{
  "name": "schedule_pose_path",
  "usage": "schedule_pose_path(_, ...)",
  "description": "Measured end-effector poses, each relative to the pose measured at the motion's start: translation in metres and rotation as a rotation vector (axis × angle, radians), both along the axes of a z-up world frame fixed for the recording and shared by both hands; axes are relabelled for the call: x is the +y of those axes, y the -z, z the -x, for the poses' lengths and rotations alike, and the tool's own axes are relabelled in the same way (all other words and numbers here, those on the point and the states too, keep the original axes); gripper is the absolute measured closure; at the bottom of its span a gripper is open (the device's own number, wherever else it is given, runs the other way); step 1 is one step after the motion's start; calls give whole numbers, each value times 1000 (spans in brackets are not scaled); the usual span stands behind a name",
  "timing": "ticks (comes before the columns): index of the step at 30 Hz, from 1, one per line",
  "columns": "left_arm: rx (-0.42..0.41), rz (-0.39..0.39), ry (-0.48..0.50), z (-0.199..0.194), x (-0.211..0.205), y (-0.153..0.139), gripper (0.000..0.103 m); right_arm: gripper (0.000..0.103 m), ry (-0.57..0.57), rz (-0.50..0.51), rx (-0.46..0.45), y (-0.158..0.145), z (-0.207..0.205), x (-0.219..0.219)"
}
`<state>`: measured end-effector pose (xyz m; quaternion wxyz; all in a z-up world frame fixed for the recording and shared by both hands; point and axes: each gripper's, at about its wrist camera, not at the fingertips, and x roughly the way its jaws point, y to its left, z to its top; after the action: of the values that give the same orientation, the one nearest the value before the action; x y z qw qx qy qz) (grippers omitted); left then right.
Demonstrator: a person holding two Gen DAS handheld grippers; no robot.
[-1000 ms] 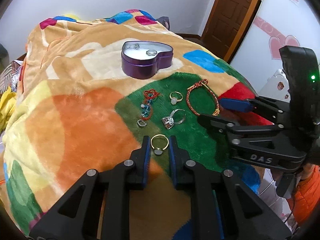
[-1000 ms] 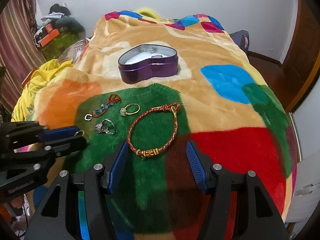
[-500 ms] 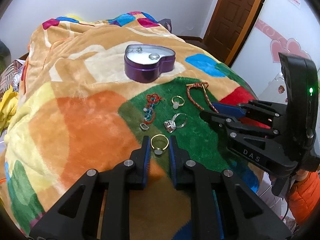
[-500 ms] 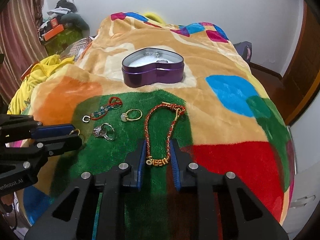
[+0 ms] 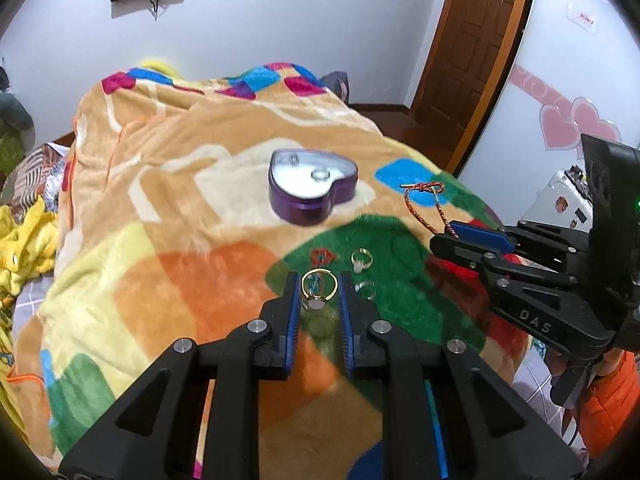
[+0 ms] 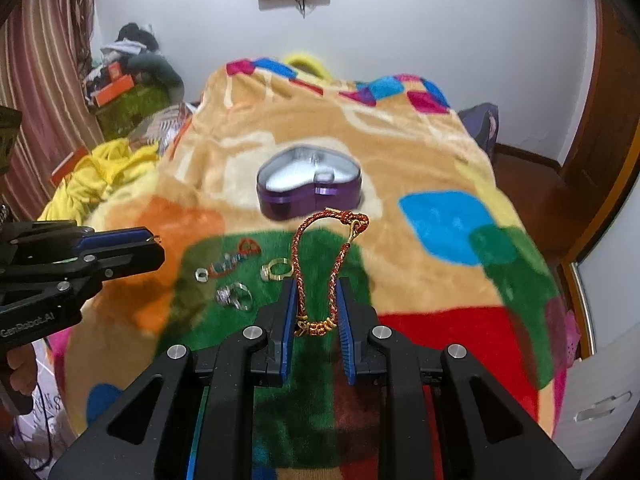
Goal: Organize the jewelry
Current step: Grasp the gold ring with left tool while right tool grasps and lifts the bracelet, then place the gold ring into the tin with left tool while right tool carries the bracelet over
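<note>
My left gripper (image 5: 319, 294) is shut on a gold ring (image 5: 318, 286) and holds it lifted above the blanket. My right gripper (image 6: 318, 300) is shut on a red-and-gold braided bracelet (image 6: 320, 256), which stands up between the pads; it also shows in the left wrist view (image 5: 426, 204). An open purple heart-shaped tin (image 5: 312, 186) with a white lining sits further back on the bed (image 6: 310, 192) and holds two small pieces. A red-and-blue beaded piece (image 6: 232, 258), a gold ring with a pale stone (image 6: 276, 270) and a silver ring (image 6: 234, 296) lie on the green patch.
The colourful fleece blanket (image 5: 168, 208) covers the bed. Yellow cloth (image 6: 100, 172) and clutter lie at the left. A wooden door (image 5: 472, 52) and a white wall with pink hearts (image 5: 576, 124) stand to the right.
My right gripper closed on the bracelet and lifted it off the blanket. My left gripper rose with the gold ring. Both views now look from higher up.
</note>
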<state>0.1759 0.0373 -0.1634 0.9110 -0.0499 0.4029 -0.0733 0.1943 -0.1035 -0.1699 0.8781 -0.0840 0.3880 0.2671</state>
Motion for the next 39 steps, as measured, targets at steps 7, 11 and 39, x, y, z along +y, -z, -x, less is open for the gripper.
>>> schedule_pose_path(7, -55, 0, -10, -6, 5, -19, 86, 85, 13, -45, -60, -24, -4, 0)
schedule_pose_path(11, -82, 7, -19, -13, 9, -28, 86, 85, 21, -72, -86, -34, -9, 0)
schedule_pose_path(39, -92, 16, -3, -97, 19, -19, 86, 85, 13, -124, -118, -35, -63, 17)
